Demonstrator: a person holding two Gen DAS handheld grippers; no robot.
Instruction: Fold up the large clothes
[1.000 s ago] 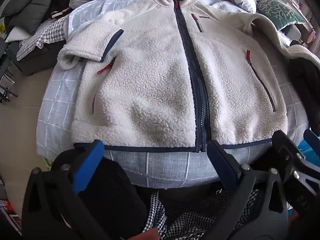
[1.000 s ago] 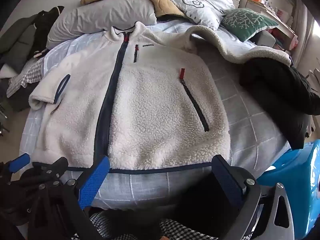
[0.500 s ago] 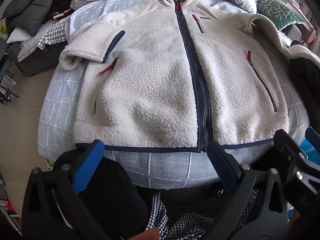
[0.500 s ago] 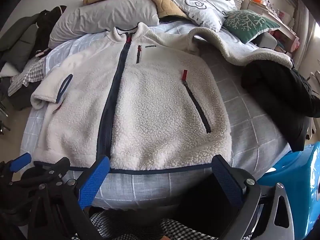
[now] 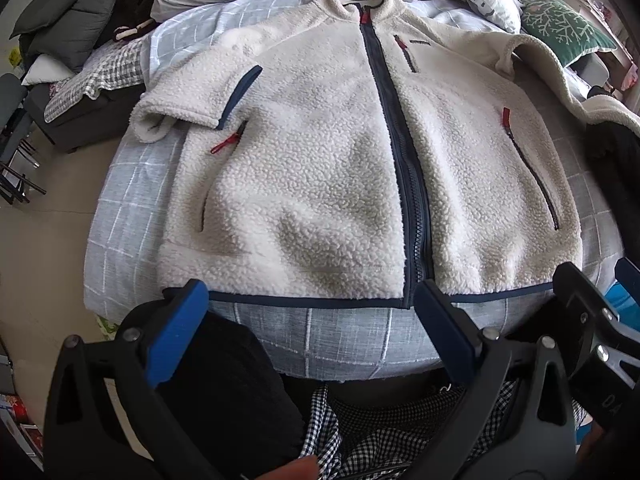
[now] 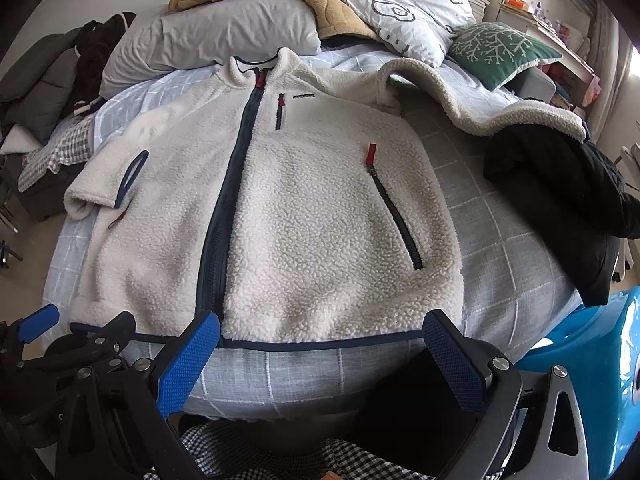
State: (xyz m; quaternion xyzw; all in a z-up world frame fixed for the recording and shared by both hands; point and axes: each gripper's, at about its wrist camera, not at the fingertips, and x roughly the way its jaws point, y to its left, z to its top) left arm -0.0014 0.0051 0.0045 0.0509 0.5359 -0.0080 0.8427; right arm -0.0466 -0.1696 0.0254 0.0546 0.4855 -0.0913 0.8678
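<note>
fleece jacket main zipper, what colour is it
Navy blue, running down the cream fleece jacket front; the zipper shows best in the left wrist view.

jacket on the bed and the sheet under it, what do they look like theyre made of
The jacket looks like cream sherpa-style pile fleece: matte, nubbly curls all over, with smooth navy binding at hem and zip, probably woven. The bedsheet looks like thin woven fabric, perhaps cotton: flat, matte grey-blue with a slubby weave and white grid lines.

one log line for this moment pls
phase: pre-grasp | fleece jacket: flat on bed, zipped | left gripper: open | right gripper: open, near hem
</note>
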